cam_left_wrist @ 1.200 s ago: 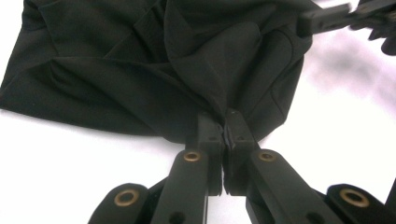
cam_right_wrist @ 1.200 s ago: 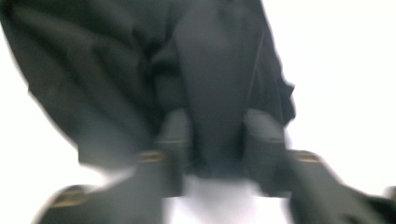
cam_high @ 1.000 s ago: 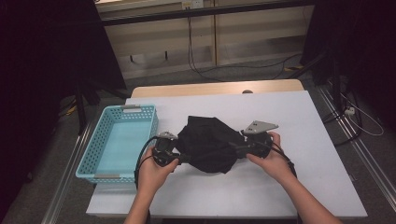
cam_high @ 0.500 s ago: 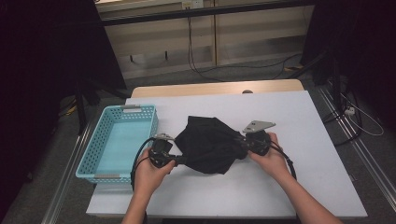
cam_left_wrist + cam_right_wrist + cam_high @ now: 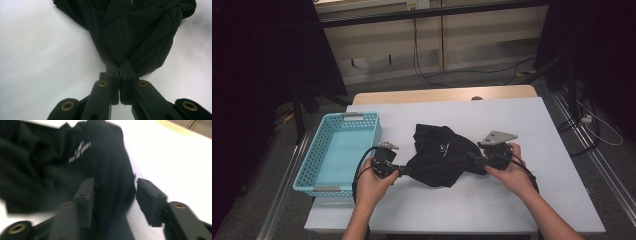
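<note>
Honestly, that black garment [image 5: 439,156] is bunched mid-table, just right of the blue basket [image 5: 343,150]. Your left gripper [image 5: 119,71] is clamped on one corner. Your right gripper [image 5: 113,195] has just been opening, with a fold between the jaws but its right side untouched. Pull now and that side probably slips free, so the cloth just drags toward the basket.

The black garment [image 5: 75,170] is motion-blurred in the right gripper view, its small white print unreadable.
</note>
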A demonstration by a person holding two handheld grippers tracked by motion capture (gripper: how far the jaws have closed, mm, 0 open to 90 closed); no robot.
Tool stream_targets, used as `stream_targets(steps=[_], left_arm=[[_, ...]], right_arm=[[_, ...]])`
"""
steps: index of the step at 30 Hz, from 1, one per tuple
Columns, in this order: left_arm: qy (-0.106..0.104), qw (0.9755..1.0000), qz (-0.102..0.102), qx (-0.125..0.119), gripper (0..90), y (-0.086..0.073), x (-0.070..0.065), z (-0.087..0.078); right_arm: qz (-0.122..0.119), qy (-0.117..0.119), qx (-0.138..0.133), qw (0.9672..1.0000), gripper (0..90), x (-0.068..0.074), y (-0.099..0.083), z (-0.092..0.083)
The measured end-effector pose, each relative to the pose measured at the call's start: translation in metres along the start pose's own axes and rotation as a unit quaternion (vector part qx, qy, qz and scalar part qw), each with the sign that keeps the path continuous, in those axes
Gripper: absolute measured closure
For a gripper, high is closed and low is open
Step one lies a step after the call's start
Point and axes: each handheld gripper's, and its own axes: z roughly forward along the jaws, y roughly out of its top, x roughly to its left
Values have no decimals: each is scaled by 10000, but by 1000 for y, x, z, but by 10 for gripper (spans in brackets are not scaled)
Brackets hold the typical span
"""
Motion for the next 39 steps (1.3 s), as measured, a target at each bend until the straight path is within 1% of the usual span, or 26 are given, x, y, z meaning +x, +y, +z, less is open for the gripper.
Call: stream_targets(steps=[1,2,4,5,6,7,8,10,11,13,16,19,22,25,26,27,28,29,31,32,33,34,35,36,38,39], left_arm=[[0,10000,0,0,882,0,0,0],[-8,10000,-6,0,881,-1,1,0],[-4,10000,-9,8,881,-1,1,0],[-4,10000,-9,8,881,-1,1,0],[3,10000,0,7,881,-1,2,0],[6,10000,2,8,881,-1,2,0],[11,10000,-12,6,881,-1,2,0],[8,10000,17,9,881,-1,2,0],[18,10000,27,2,881,-1,2,0],[22,10000,31,-2,881,-1,2,0],[29,10000,35,-46,881,1,1,-2],[61,9999,51,-113,881,2,2,-4],[76,9997,56,-204,881,3,4,-6],[90,9997,38,-244,881,4,5,-7],[109,9996,41,-272,881,4,5,-6],[117,9996,26,-272,881,5,6,-5],[115,9996,38,-258,881,5,6,-4],[104,9997,41,-239,881,6,6,-3],[118,9996,50,-232,881,6,6,-2],[106,9997,73,-210,881,8,5,-1],[106,9997,73,-210,881,8,5,-1],[114,9997,95,-212,881,8,4,0],[117,9996,111,-218,880,9,4,0],[112,9996,117,-222,880,9,4,1],[130,9996,119,-205,880,9,5,1],[134,9996,116,-204,880,9,5,1]], right_arm=[[-2,-32,6,10000,433,0,3,4],[24,-34,10,10000,446,0,5,8],[128,35,19,9999,454,0,5,15],[128,35,19,9999,454,0,5,15],[133,77,58,9999,458,0,3,18],[160,193,175,9995,482,0,1,22],[192,272,222,9992,536,0,0,23],[349,499,201,9979,680,-2,-2,24],[398,589,178,9973,766,-3,-3,23],[372,668,163,9969,875,-5,-4,21],[487,687,115,9964,895,-10,-7,17],[540,672,56,9963,899,-14,-9,8],[503,578,0,9971,899,-17,-13,-5],[481,539,86,9974,898,-20,-22,-18],[481,539,86,9974,898,-20,-22,-18],[535,591,85,9968,898,-22,-30,-30],[552,599,120,9966,898,-22,-33,-33],[494,601,212,9967,898,-21,-37,-37],[461,568,240,9970,884,-22,-41,-39],[472,528,199,9973,858,-22,-41,-39],[461,473,176,9977,811,-22,-40,-39],[461,473,176,9977,811,-22,-40,-39],[430,386,128,9982,672,-22,-38,-38],[467,272,88,9985,618,-23,-36,-37],[540,207,1,9983,569,-25,-34,-35],[638,147,-58,9978,532,-28,-32,-32]])
